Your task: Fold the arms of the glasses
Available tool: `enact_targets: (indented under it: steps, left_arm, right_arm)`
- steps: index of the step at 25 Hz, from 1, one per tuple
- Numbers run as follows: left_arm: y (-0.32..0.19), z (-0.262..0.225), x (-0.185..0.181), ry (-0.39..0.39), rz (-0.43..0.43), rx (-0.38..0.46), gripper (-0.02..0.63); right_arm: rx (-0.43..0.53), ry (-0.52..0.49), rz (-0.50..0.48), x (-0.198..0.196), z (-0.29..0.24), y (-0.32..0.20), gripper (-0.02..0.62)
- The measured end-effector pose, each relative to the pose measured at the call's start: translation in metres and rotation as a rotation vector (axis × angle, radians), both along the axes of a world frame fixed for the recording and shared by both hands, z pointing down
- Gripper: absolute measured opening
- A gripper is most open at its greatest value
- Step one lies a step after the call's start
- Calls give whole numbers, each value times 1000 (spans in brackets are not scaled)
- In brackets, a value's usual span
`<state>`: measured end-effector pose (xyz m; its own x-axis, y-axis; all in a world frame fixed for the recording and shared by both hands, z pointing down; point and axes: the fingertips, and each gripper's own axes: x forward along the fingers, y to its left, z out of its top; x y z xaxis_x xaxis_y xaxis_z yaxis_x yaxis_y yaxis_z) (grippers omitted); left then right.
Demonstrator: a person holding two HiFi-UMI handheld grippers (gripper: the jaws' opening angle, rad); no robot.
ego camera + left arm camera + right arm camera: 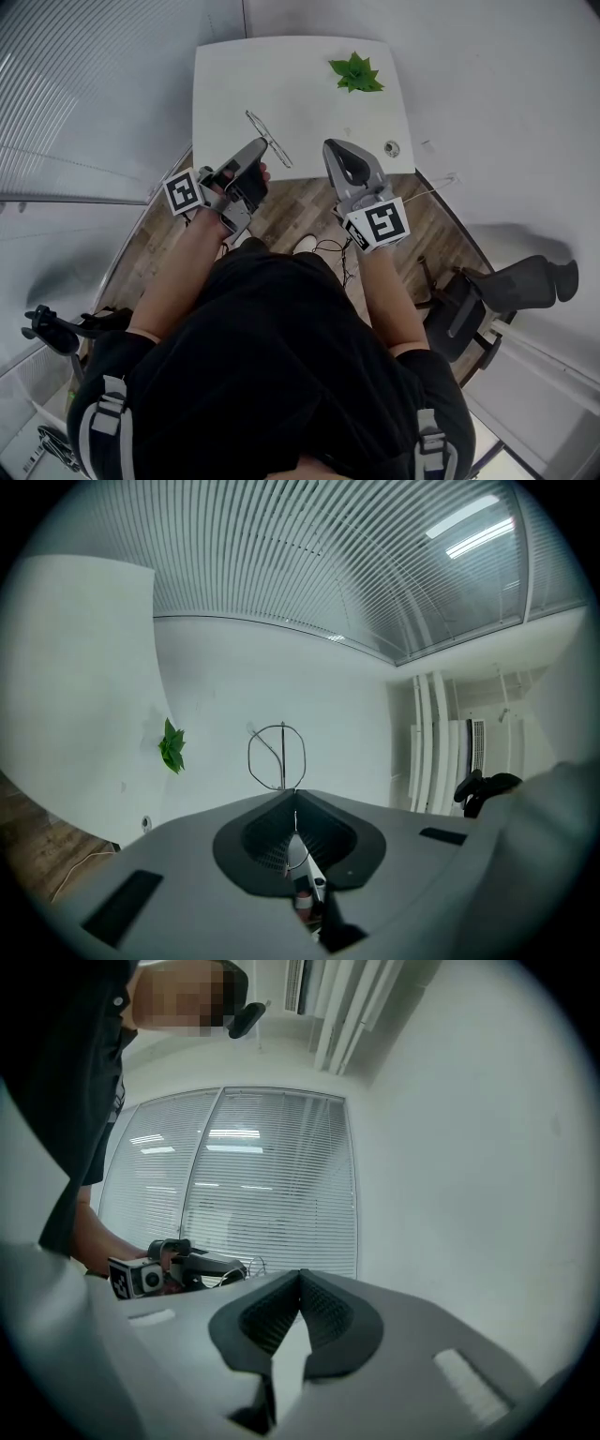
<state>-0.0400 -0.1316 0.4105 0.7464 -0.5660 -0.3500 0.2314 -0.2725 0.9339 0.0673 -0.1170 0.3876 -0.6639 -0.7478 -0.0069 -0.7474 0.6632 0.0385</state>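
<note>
The thin wire-framed glasses (270,141) hang over the near edge of the white table (234,84), with my left gripper (260,147) shut on them. In the left gripper view one round rim and a thin arm (283,761) stick up past the closed jaw tips (289,795), and more wire runs down between the pads. My right gripper (330,148) stands just right of the glasses, apart from them, with its jaws shut and nothing between them (300,1277). It looks sideways at the left gripper (192,1267).
A green plant sprig (355,73) lies at the table's far right, and a small round object (392,148) sits near its right edge. A dark chair (511,286) stands on the wood floor to my right. Window blinds run along the left.
</note>
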Motion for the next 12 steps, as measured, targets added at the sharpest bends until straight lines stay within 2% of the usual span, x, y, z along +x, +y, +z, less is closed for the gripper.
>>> enact_targets:
  steps: [12]
  left_arm:
    - [-1,0,1,-9,-1,-5,12]
  right_arm:
    - [-24,-33,13,3,4,0,12]
